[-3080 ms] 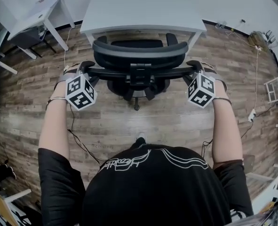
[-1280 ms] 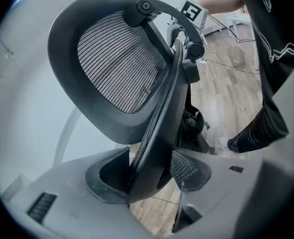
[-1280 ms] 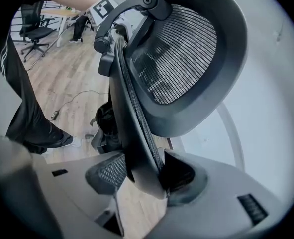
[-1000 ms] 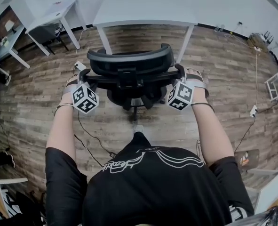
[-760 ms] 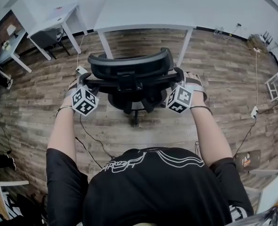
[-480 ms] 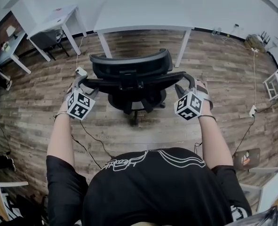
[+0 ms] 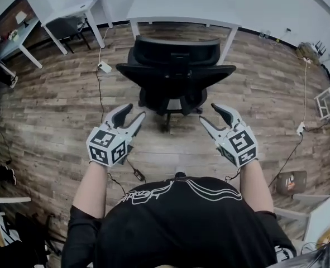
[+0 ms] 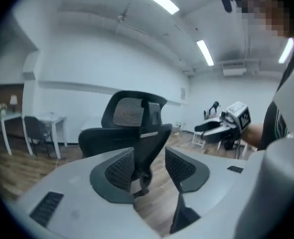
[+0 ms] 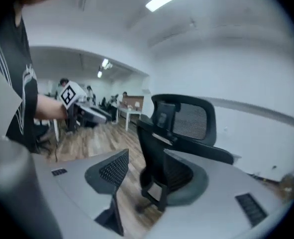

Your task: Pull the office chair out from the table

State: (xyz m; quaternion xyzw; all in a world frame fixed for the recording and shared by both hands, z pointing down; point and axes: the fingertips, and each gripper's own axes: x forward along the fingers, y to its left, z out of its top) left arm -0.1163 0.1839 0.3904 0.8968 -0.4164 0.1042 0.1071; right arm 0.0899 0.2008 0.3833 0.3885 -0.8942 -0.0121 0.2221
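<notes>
Released since earlier, the chair (image 7: 176, 66) is left clear of the worktop (image 7: 181, 7), straight ahead and equally near the 2 grippers. Fingers of the left gripper (image 7: 132, 111), just closing slightly, and of the right gripper (image 7: 209, 113), just opening, are held apart, empty.

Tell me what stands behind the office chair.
A white table, with a strip of wood floor between it and the chair. The chair's back covers part of that floor.

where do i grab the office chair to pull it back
Probably best by the armrests, which jut out level on both sides of the office chair, coming from behind: its backrest faces the person and the table stands beyond its front.
</notes>
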